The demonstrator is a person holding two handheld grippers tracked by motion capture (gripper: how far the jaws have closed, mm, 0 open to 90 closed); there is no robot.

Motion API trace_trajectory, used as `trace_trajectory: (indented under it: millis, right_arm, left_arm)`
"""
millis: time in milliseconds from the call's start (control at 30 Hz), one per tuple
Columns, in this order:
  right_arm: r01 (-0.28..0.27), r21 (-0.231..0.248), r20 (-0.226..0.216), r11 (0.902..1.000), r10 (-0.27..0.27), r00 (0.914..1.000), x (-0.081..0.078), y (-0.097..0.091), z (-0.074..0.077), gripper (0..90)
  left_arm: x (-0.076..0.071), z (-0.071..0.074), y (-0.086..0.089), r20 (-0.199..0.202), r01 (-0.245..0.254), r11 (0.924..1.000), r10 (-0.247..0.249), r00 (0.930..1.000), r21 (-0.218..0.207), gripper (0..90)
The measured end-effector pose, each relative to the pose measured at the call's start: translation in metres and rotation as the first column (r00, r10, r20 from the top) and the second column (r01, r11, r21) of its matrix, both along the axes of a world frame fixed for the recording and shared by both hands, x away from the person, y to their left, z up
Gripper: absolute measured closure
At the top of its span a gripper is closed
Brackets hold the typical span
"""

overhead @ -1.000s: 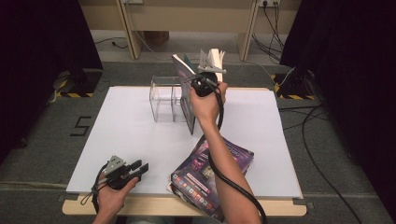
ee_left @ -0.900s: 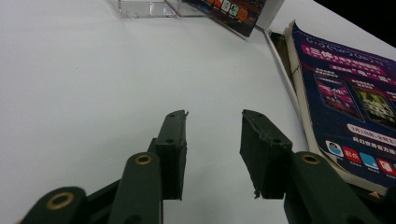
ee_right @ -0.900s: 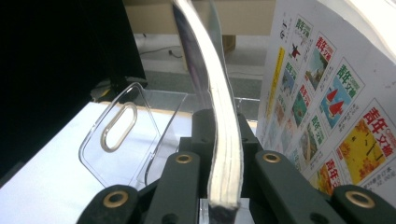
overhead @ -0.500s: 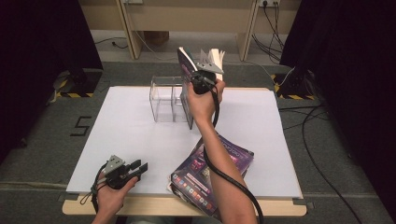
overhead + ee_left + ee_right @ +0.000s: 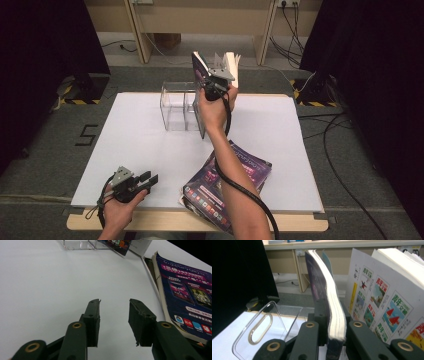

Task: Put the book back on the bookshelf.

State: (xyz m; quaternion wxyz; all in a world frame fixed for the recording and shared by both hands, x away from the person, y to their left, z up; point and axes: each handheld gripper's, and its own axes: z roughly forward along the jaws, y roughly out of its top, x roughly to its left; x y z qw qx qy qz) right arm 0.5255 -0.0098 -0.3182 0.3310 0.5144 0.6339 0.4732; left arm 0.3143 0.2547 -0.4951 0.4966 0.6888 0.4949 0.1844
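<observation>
Book (image 5: 200, 82) in your right gripper (image 5: 214, 79), dark purple cover, held upright above the far edge of the worktop (image 5: 140, 145), at about 12 o'clock from where you stand. In the right gripper view the book (image 5: 332, 307) stands spine-down between the jaws, page block facing the camera. The jaws have just been opening a little, yet the pads seem to press both covers, so call it grasping.

Handling, by judgement: a thick paperback, moderate weight, soft covers, glossy and likely slick. Pages sag and fan if pinched near the loose edge; take hold low, close to the spine, where the block is stiff. Expect it to swing if you tilt it fast.

Just at 3 o'clock of the held book a second book (image 5: 384, 300) stands with a white back cover showing small printed covers, pages splayed; whether the two touch can't be told.

Directly below and at 9 o'clock of the book sits a clear acrylic stand (image 5: 179, 106) with dividers, the likely slot for it.

Nearer you, at 5 o'clock on the worktop, a stack of purple books (image 5: 225, 187) lies flat.

Your left gripper (image 5: 142, 181) rests at 7 o'clock near the front edge, jaws apart, nothing between them.
</observation>
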Motion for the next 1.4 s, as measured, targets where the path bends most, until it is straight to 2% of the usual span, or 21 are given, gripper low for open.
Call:
trace_trajectory:
  millis: [133, 200, 400, 633, 1100, 1400]
  right_arm:
    - [-0.011, 0.001, -0.023, 0.9999, 0.011, 0.9997, -0.002, -0.003, 0.0, 76.7]
    - [-0.02, -0.013, -0.03, 0.9997, 0.019, 0.9994, -0.003, -0.004, -0.001, 74.3]
    - [-0.031, 0.006, -0.051, 0.9995, 0.031, 0.9982, -0.01, -0.006, -0.005, 69.2]
    - [-0.044, 0.008, -0.063, 0.999, 0.045, 0.997, -0.018, -0.009, -0.005, 67.1]
    - [-0.052, 0.027, -0.06, 0.9983, 0.053, 0.9968, -0.033, -0.02, -0.005, 65.4]
    - [-0.074, 0.008, -0.058, 0.9973, 0.074, 0.9956, -0.049, -0.025, -0.003, 64.7]
  left_arm:
    - [0.0, -0.001, 0.0, -0.003, -0.002, 1.0, 0.002, 1.0, -0.001, 60.2]
    - [0.001, -0.001, 0.0, -0.003, -0.002, 1.0, 0.002, 1.0, 0.0, 60.2]
    - [0.0, -0.001, -0.001, -0.004, -0.001, 1.0, 0.001, 1.0, 0.0, 60.2]
    - [-0.001, -0.001, -0.001, -0.003, 0.0, 1.0, 0.0, 1.0, 0.002, 60.2]
    - [0.0, 0.0, -0.001, 0.0, -0.003, 1.0, 0.003, 1.0, -0.004, 60.2]
    - [-0.001, 0.001, -0.004, 0.007, 0.008, 0.9999, -0.008, 0.9999, -0.01, 58.9]
